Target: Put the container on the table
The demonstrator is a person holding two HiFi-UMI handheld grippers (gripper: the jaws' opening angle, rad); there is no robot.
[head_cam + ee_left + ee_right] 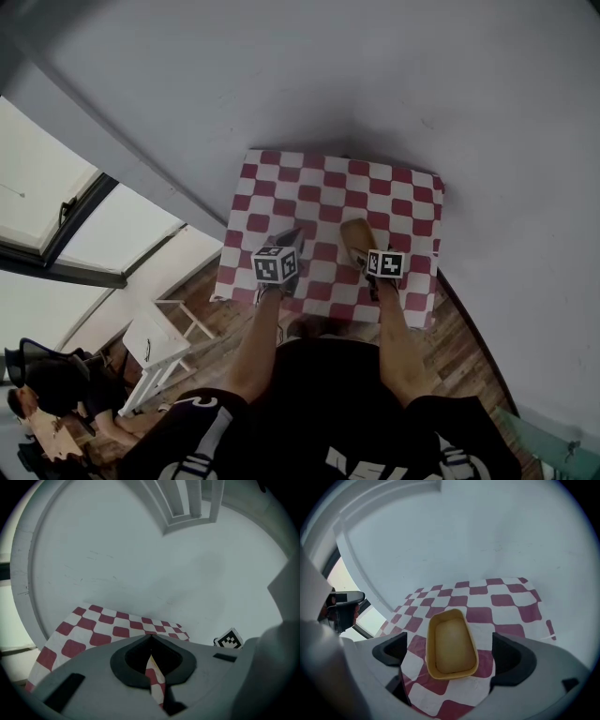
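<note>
Well, the pale grey wall (pixel 422 84) takes up most of the upper part of the head view, with a window (pixel 47 187) along the left edge. Under the wall, at mid-frame, stands the table (pixel 412 202), its far edge by the wall and its top covered by a red-and-white chequered cloth (pixel 506 599). Wooden floor (pixel 469 347) shows at both sides of the table, and a white chair (pixel 164 342) stands at the lower left, apart from it.

My arms reach up from the bottom of the frame over the near edge of the table. My left gripper (pixel 151 638) has its jaws pressed together with nothing in them; only a thin strip of cloth shows through the slit below the tips. My right gripper (pixel 452 654) has its jaws spread wide. The container (pixel 451 644), a yellow tub with rounded corners, sits upright on the cloth in the gap between them, open side up. Bare cloth shows on either side, so neither pad touches it. In the head view it lies right of centre, near the front edge. At the right of the left gripper view peeks the marker cube (pixel 229 639) of my right gripper
</note>
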